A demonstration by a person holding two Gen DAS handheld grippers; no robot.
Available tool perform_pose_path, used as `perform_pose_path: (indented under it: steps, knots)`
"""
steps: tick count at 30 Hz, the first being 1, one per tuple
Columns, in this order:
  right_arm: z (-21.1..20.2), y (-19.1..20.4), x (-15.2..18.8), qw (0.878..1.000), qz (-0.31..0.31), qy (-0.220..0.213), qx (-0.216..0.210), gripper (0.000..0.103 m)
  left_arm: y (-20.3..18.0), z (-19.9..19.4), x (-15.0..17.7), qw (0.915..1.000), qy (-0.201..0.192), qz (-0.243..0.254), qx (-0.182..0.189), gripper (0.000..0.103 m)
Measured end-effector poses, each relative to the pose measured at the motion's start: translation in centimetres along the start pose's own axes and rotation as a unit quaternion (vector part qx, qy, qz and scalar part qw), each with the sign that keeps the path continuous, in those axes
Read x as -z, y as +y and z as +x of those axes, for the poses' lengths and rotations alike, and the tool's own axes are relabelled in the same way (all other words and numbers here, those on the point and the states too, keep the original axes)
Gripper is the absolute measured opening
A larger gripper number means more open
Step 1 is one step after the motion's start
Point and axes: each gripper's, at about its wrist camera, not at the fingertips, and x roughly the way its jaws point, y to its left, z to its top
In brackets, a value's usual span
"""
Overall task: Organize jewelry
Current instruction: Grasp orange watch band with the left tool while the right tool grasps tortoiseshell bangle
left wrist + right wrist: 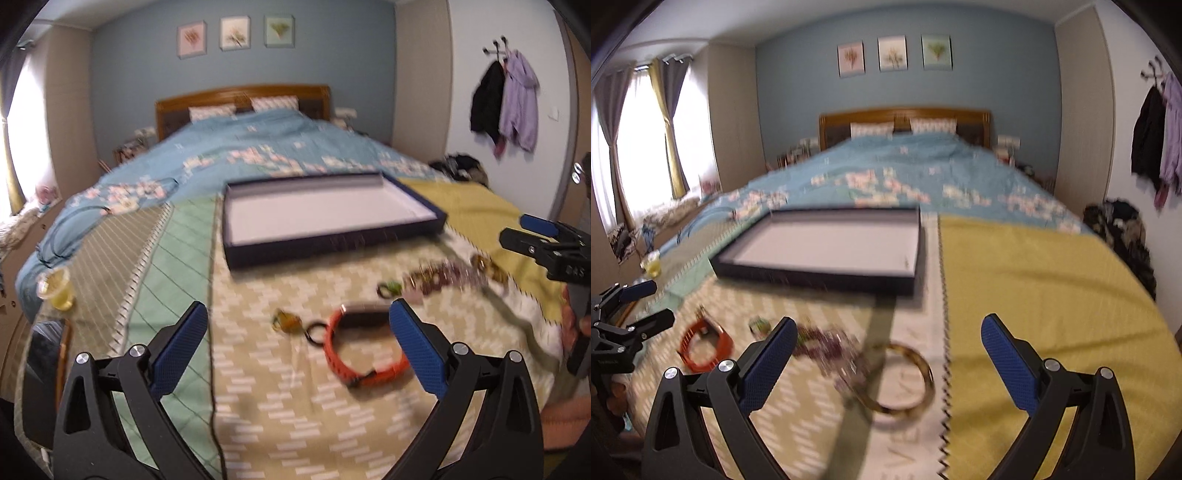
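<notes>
Jewelry lies loose on the bed cover, in front of an empty tray; both grippers are wide apart and hold nothing.

The orange watch (364,341) lies near the front wall of the dark blue tray (332,245), and the beaded string (827,341) and the amber bangle (899,380) lie to its right, the string touching the bangle. A small green piece (389,288) and a yellowish piece (286,321) are too blurred to name. The tray stands open, probably so the pieces can go in one by one. The left gripper (297,343) hovers over the watch, the right gripper (888,354) over the bangle, so I judge each is choosing its first piece. A cup (57,288) stands far left of the tray.
</notes>
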Motion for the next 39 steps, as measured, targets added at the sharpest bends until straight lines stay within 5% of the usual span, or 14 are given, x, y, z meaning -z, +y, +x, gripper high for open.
perform_pose_path:
  steps: [7,14,19,24,31,33,35,36,39]
  knots:
    - [2.0,-1.5,1.4,0.997,0.009,0.070,-0.012,0.073,-1.3,2.5,0.5,0.9976,0.054,0.024,0.037,0.070]
    - [2.1,-2.8,1.0,0.994,0.038,0.086,-0.049,0.058,-2.1,4.1,1.0,0.9924,0.096,0.021,0.073,0.037]
    - [2.1,-4.3,0.7,0.992,0.068,0.088,-0.065,0.054,-2.2,3.6,1.3,0.9903,0.104,0.015,0.090,0.032]
    - [2.9,-4.4,1.0,0.991,0.060,0.111,-0.055,0.045,-2.2,2.7,1.6,0.9875,0.111,0.012,0.111,0.038]
    - [4.7,-2.9,0.8,0.990,0.005,0.136,-0.037,0.037,-1.8,3.6,1.1,0.9846,0.123,0.011,0.123,0.037]
    - [4.9,-2.6,0.7,0.990,-0.010,0.136,-0.031,0.035,-1.8,3.9,0.8,0.9841,0.126,0.016,0.124,0.033]
    - [5.0,-2.8,0.6,0.990,-0.012,0.136,-0.029,0.010,-1.8,4.1,0.6,0.9841,0.128,0.022,0.122,0.023]
    - [5.0,-3.0,0.6,0.990,-0.008,0.137,-0.032,0.007,-1.9,4.2,0.5,0.9850,0.129,0.025,0.113,0.011]
    - [4.8,-3.7,0.6,0.990,0.005,0.133,-0.043,0.005,-1.9,4.6,0.6,0.9842,0.134,0.020,0.114,0.006]
